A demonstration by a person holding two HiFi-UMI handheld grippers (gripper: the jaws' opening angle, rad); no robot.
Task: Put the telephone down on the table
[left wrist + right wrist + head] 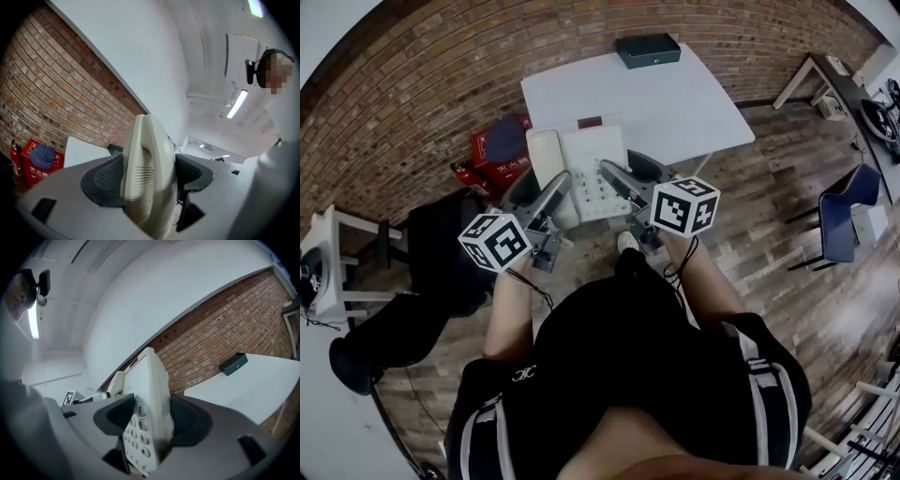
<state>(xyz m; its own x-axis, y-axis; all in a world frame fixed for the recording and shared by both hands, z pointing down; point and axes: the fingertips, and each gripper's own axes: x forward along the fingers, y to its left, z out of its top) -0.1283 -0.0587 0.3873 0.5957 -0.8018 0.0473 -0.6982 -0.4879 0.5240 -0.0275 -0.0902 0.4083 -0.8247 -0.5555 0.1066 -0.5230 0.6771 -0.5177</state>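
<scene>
The cream telephone (592, 171) is held in the air between the two tools, at about 12 o'clock from the person, over the near edge of the white table (675, 94). The left gripper (542, 187) is clamped on the handset (546, 167), which lies along the telephone's left side; in the left gripper view both dark pads press flat against the handset's flanks. The right gripper (630, 174) pinches the keypad side of the body. In the right gripper view one pad covers the number keys and the other presses the back.

The tabletop is plain white. A black box (648, 50) sits at its far edge, near 12 o'clock. Behind the table a brick wall (441, 84) curves across the top of the head view. The floor (769, 216) is wooden plank. At 10 o'clock a red fire-equipment box (502, 150) stands against the wall, and a blue chair (848, 211) stands at 3 o'clock, well apart from the table.
</scene>
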